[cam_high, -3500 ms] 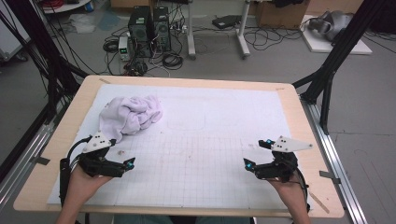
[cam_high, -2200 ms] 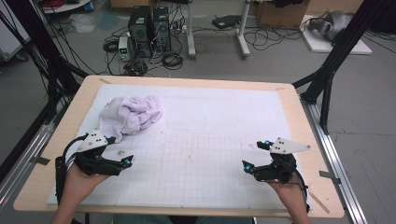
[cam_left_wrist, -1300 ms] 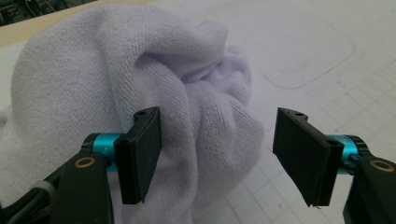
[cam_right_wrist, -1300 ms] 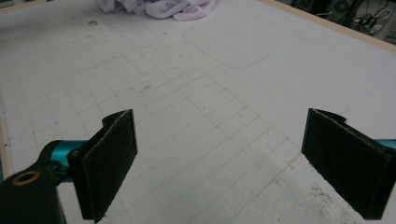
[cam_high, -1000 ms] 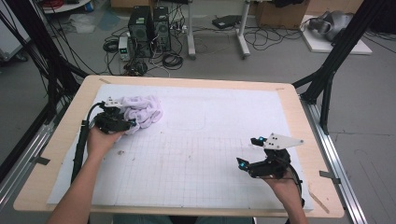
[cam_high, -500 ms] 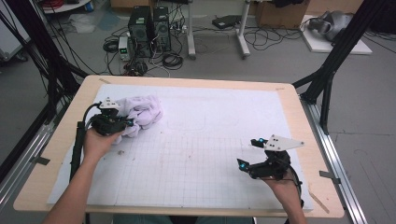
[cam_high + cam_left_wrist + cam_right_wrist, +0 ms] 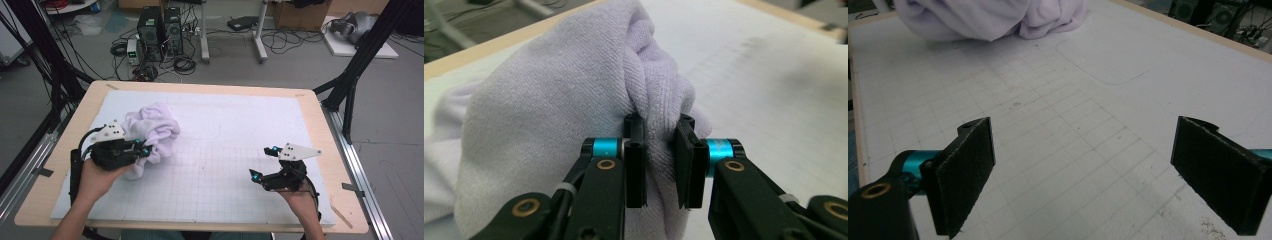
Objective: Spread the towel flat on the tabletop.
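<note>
Desk [image 7: 320,125]: wooden board carrying a white gridded mat [image 7: 240,125], faint rounded outline drawn near the mat's middle; no readable writing or labels anywhere. Crumpled lavender towel [image 7: 152,127] bunched at the mat's left side, closer to the far left corner. Left gripper [image 7: 145,150] has just been closing and pinches a towel fold between its pads [image 7: 636,160]. Right gripper [image 7: 262,162] sits near the desk's front right corner, jaws spread wide, holding nothing, above bare mat.
</note>
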### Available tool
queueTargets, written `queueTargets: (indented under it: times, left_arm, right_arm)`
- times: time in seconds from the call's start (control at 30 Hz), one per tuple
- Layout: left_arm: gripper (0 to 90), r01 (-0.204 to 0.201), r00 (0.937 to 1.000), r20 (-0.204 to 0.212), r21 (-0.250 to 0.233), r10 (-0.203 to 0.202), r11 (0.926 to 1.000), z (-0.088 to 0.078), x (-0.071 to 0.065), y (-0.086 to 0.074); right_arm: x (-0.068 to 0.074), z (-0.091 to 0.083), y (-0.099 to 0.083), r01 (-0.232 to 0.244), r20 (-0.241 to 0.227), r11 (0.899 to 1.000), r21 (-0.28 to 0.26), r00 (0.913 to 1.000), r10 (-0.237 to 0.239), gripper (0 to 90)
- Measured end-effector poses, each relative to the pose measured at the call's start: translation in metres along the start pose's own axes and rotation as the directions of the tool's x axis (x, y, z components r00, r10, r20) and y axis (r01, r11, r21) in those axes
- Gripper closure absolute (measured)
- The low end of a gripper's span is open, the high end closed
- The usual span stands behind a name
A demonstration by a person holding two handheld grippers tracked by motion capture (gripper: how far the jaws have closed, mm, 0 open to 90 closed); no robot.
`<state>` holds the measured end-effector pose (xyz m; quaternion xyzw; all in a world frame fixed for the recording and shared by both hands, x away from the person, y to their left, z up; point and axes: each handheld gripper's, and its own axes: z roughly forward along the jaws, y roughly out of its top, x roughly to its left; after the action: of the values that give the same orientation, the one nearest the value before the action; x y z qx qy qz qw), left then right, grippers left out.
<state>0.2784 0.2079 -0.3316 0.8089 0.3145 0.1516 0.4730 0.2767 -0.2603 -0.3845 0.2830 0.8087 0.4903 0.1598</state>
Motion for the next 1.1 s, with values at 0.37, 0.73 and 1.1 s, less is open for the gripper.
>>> queueTargets:
  times: [0.37, 0.73, 1.1]
  left_arm:
    - [42.6, -0.070, 0.9938, 0.088, 0.029, 0.068, 0.9971, 0.004, -0.032, -0.026]
    - [36.6, -0.021, 0.9996, -0.016, 0.078, 0.022, 0.9967, 0.020, 0.002, -0.041]
    - [69.6, 0.006, 1.0000, -0.004, 0.156, -0.005, 0.9877, 0.051, 0.019, -0.059]
  right_arm:
    - [0.008, 0.017, 0.009, 0.031, -0.044, 0.999, 0.025, 0.9986, -0.030, 9.7]
    - [0.023, 0.072, 0.030, 0.087, -0.155, 0.995, 0.057, 0.9849, -0.078, 14.9]
    - [0.034, 0.144, 0.031, 0.136, -0.280, 0.979, 0.151, 0.9559, -0.090, 33.8]
